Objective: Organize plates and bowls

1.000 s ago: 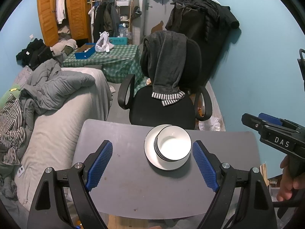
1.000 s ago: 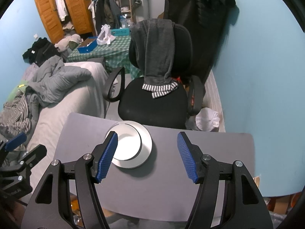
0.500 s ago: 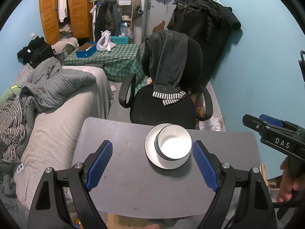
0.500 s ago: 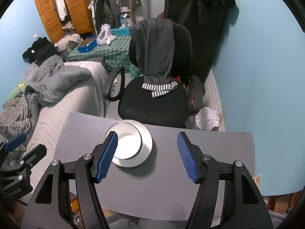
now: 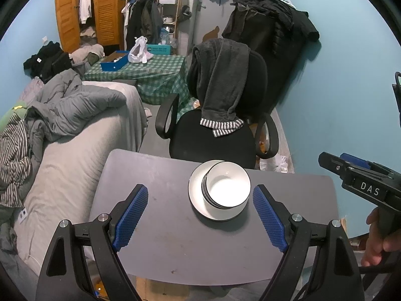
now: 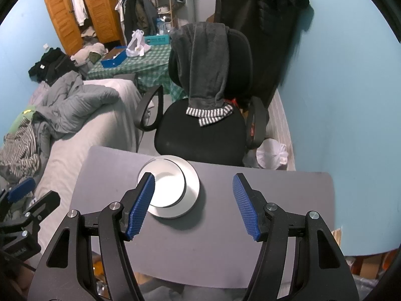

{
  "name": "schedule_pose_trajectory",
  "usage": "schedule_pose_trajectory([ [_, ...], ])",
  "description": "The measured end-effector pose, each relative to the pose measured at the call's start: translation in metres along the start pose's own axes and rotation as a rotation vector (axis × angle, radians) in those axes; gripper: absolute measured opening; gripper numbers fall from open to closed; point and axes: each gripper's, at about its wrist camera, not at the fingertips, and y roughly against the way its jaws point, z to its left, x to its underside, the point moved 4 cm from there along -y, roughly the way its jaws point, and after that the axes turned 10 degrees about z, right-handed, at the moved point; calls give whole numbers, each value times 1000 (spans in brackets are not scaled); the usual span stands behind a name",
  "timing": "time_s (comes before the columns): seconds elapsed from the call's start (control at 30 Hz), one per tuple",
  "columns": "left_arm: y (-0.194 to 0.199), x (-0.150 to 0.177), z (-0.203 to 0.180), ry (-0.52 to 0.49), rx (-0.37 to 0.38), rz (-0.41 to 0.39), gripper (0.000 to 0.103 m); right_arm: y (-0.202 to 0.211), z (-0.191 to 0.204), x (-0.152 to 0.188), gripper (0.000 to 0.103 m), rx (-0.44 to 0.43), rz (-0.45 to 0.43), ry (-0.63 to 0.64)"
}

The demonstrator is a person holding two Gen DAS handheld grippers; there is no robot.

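Two grippers hang over a small grey table point(image 5: 175, 225), both with jaws spread wide and nothing between the blue pads. From the left: the left gripper point(image 5: 200, 215) points down at the tabletop, its pads well apart on either side of the crockery without touching it. Between them, toward the far edge of the table, sits a white plate point(image 5: 198, 200) — round, shallow, plain. On it rests a stack of white bowls point(image 5: 226, 188), dark-rimmed, nested and set off-centre toward the plate's right side; the top bowl's inside is clean white. Further right, the right gripper point(image 6: 194, 203) is held by a hand point(image 5: 378, 238), open and holding nothing — in its own view the plate lies just behind its left pad.
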Motion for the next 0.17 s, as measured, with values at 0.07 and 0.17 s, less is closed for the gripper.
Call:
schedule_pose_trajectory([
  [0.07,0,-1,0,0,1,0,87,0,-2,1,64,0,3,-1],
  [0.17,0,-1,-1,-2,0,0,87,-3,-1,3,64,0,2,-1],
])
